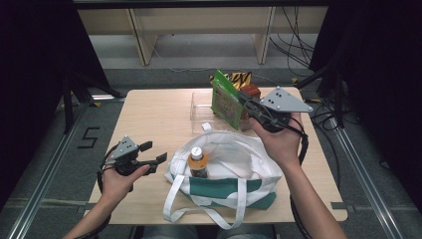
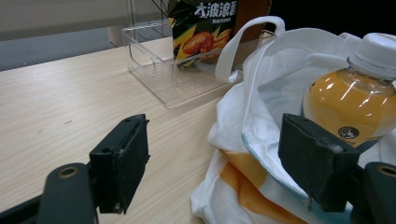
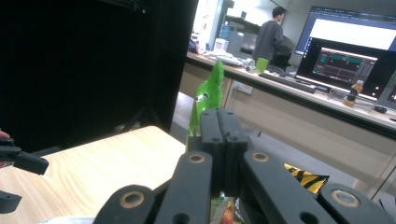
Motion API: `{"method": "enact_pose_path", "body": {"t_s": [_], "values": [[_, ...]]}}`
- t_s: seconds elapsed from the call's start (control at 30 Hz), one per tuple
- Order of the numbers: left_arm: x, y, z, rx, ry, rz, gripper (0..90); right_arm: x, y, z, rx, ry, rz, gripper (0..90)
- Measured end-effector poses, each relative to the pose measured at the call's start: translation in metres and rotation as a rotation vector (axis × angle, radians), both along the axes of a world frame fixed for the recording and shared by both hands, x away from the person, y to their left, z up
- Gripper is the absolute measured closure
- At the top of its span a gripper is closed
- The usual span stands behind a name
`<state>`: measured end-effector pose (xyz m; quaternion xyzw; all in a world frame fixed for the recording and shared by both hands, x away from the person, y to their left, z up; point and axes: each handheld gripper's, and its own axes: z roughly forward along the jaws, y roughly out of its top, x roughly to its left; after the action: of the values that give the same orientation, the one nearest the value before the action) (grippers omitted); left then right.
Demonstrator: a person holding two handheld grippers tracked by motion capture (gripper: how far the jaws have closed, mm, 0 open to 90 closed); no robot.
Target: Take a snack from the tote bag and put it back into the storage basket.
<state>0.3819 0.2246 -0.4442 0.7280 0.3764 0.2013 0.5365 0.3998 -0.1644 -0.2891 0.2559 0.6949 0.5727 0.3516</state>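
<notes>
A: The green foil snack bag (image 1: 225, 101) with printed chips on its front was up in the air over the far right part of the light wooden surface (image 1: 149, 119), wasn't it?

B: It was. The right hand-held gripper (image 1: 245, 102) had its jaws pressed together on the bag's edge, and the right gripper view showed the two black jaws meeting with the green foil (image 3: 208, 95) standing up just behind them. The right hand (image 1: 279, 142) was raised above the bag opening, forearm coming in from the bottom right.

A: How did the snack bag hang?

B: Upright, slightly tilted, just above the clear rectangular plastic bin (image 1: 201, 112).

A: And the left side?

B: The left hand (image 1: 118, 181) rested low over the near left of the surface. The left hand-held gripper (image 1: 154, 153) had its jaws spread wide with nothing between them, pointing toward the white cloth tote bag with a green band (image 1: 224, 186).

A: What sat in that tote?

B: An orange drink bottle with a white cap (image 1: 197, 163), upright inside the open mouth. In the left gripper view the bottle (image 2: 355, 105) stood just behind one jaw.

A: Anything in the clear bin?

B: A brown packet (image 1: 250, 92) and a yellow-and-black striped packet (image 1: 240, 78) were at its far end; I could not tell which lay inside.
</notes>
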Motion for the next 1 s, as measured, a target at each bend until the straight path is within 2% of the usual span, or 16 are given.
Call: {"method": "enact_pose_path", "body": {"t_s": [0.17, 0.2, 0.27, 0.3, 0.33, 0.37, 0.43, 0.47, 0.53, 0.57, 0.67, 0.8, 0.83, 0.93, 1.0], "values": [[0.000, 0.000, 0.000, -0.001, 0.000, 0.001, 24.1, 0.005, 0.001, -0.001, 0.004, 0.011, -0.003, 90.0], [0.000, 0.000, 0.000, -0.002, 0.000, 0.001, 24.2, 0.007, 0.000, 0.000, 0.001, -0.004, -0.007, 90.0], [0.000, 0.000, -0.001, -0.007, -0.001, -0.004, 24.1, 0.008, 0.001, -0.001, 0.005, 0.008, -0.006, 90.0], [0.000, 0.000, -0.001, -0.002, 0.001, 0.001, 24.2, 0.010, 0.001, -0.001, 0.006, -0.003, -0.005, 90.0], [0.000, -0.001, -0.001, -0.014, 0.006, 0.000, 24.2, 0.011, 0.000, 0.000, -0.003, -0.002, -0.006, 90.0], [0.000, -0.001, -0.001, -0.013, 0.008, 0.000, 24.1, 0.012, 0.001, -0.001, 0.008, 0.013, 0.002, 90.0], [0.000, -0.001, -0.001, -0.006, 0.010, 0.004, 24.1, 0.013, 0.001, 0.000, 0.006, 0.013, -0.015, 90.0], [0.000, -0.001, -0.001, -0.006, 0.010, 0.004, 24.2, 0.017, 0.000, 0.000, -0.002, -0.001, -0.007, 90.0], [0.000, 0.000, -0.001, -0.005, 0.000, -0.001, 24.1, 0.019, 0.001, 0.000, 0.005, 0.019, -0.009, 90.0], [0.000, 0.000, -0.001, -0.004, 0.000, 0.000, 24.2, 0.021, 0.000, 0.000, -0.001, 0.011, -0.020, 90.0], [0.000, 0.000, -0.001, -0.004, 0.001, 0.000, 24.1, 0.023, 0.001, 0.000, 0.007, 0.029, -0.018, 90.0], [0.000, 0.000, -0.001, -0.003, 0.000, 0.000, 24.2, 0.026, 0.002, 0.000, 0.005, 0.028, -0.024, 90.0], [0.000, 0.000, -0.001, -0.003, 0.000, 0.000, 24.1, 0.027, 0.002, 0.000, 0.001, 0.016, -0.027, 90.0], [0.001, 0.000, -0.001, -0.006, -0.001, -0.003, 24.2, 0.029, 0.003, -0.001, 0.007, 0.034, -0.022, 90.0], [0.001, 0.000, -0.001, -0.005, -0.001, -0.004, 24.1, 0.031, 0.004, -0.002, 0.005, 0.025, -0.028, 90.0]]}}
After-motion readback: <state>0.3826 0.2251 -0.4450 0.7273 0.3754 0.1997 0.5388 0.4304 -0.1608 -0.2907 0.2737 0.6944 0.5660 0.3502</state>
